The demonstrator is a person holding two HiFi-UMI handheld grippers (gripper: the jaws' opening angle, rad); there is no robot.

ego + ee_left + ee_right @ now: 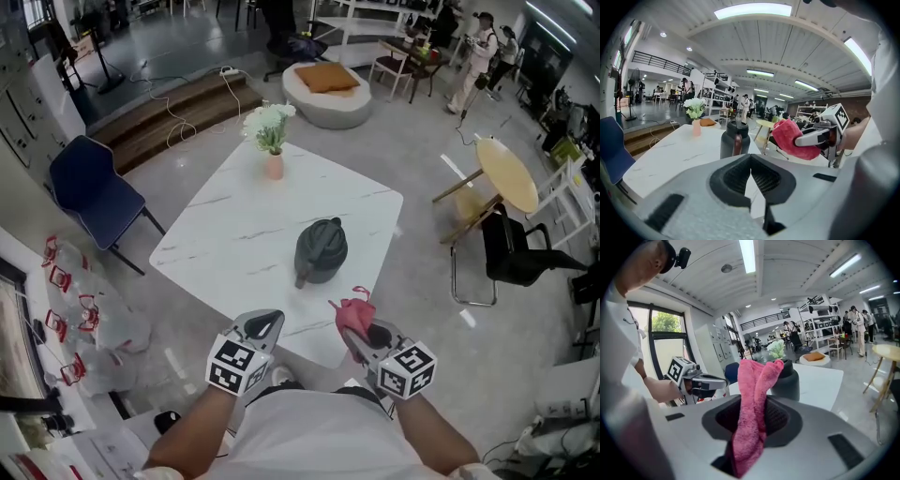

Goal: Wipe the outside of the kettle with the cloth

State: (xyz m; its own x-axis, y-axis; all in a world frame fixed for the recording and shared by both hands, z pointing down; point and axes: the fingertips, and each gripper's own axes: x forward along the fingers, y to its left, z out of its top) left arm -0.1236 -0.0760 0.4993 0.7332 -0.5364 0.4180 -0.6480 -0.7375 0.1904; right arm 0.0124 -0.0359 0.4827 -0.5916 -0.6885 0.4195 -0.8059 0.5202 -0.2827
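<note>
A dark grey kettle (321,250) stands near the middle of the white marble table (234,234); it also shows in the left gripper view as the kettle (734,139) and in the right gripper view as the kettle (787,379). My right gripper (352,324) is shut on a pink cloth (354,312) at the table's near edge, short of the kettle. The cloth (752,413) hangs up out of the jaws. My left gripper (265,325) is shut with nothing in it, also at the near edge. From the left gripper view the cloth (792,138) shows at the right.
A pink vase of white flowers (271,131) stands at the table's far side. A blue chair (92,192) is left of the table, a black chair (516,248) and a round yellow table (506,173) to the right. Plastic bags (84,319) lie on the floor at left.
</note>
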